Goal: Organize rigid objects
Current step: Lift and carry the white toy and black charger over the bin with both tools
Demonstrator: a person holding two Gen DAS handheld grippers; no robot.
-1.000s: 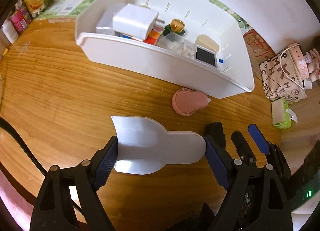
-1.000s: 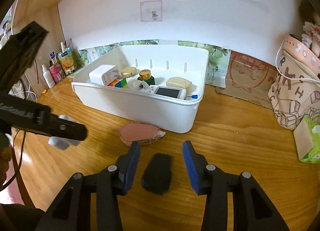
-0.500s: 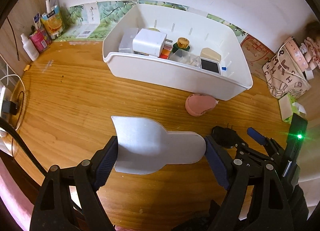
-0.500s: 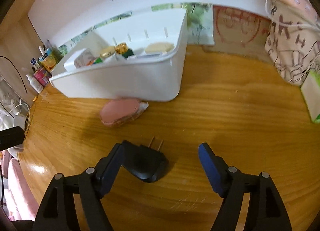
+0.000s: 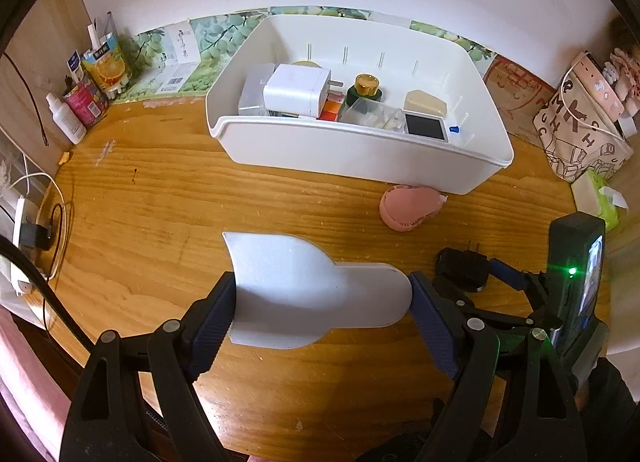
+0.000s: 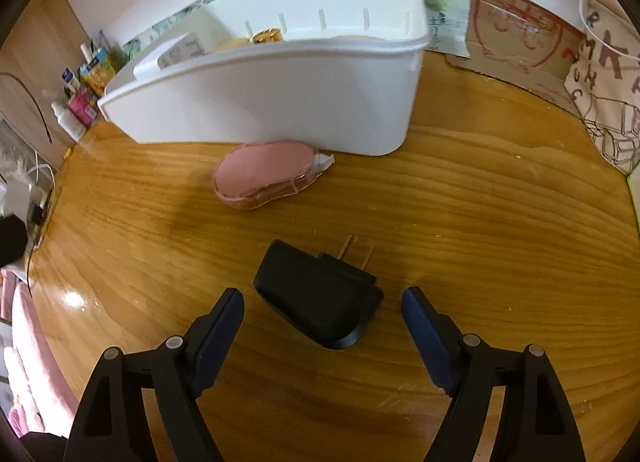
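The left gripper (image 5: 322, 300) is clamped on a flat white scoop (image 5: 312, 289) lying sideways, wide end left, above the wooden table (image 5: 160, 198). The right gripper (image 6: 322, 320) has just been opening; its jaws are wide apart around the black plug (image 6: 318, 300) without touching it. The plug lies near the white bin (image 6: 280, 102), prongs pointing far; from here the bin's near wall hides most things inside.

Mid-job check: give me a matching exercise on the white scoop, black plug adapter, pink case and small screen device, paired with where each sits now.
Things:
1. white scoop
2. black plug adapter
3. pink case
4. small screen device

Places:
A. inside the white bin
B. on the table, between open right gripper jaws
C. clamped in left gripper
D. on the table against the bin's front wall

Pairs: 1-C, 2-B, 3-D, 4-A
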